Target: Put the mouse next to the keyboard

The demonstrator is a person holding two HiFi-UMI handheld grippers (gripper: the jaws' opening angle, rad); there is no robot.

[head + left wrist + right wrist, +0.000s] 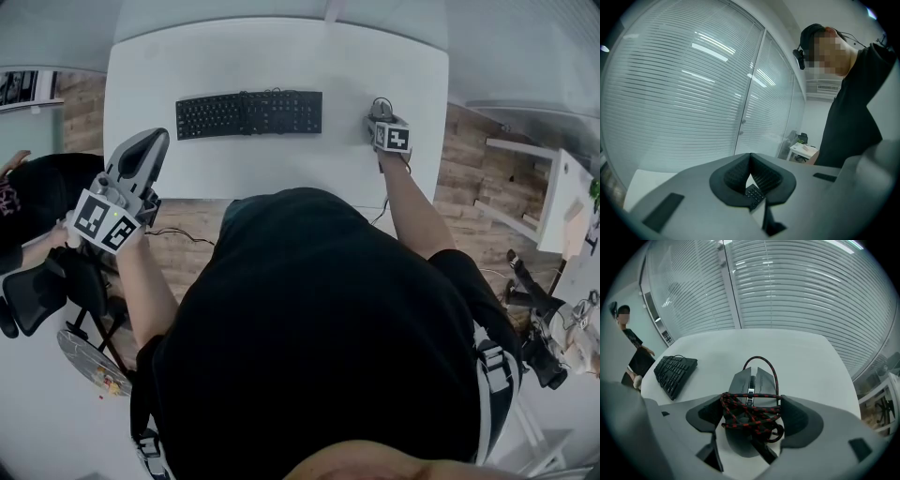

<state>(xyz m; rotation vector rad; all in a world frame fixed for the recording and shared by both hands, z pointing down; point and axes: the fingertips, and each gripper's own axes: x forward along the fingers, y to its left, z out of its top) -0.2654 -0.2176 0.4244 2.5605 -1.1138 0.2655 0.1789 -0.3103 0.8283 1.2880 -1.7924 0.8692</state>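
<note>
Centrally, white table (281, 56) carries black keyboard (248, 112). Left gripper (148, 142) near table's left front corner, jaws together, nothing between. Right gripper (752, 416) clamped on grey mouse (751, 380), which sits on table right of keyboard, apart. Red-black cord (754, 414) bundled round mouse.

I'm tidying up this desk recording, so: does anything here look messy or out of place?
Yes: the mouse has its red-and-black braided cable wound in a loose tangle over its back instead of running free. The bundle is caught with the mouse between the right gripper's jaws, on the white table, right of the keyboard.
</note>
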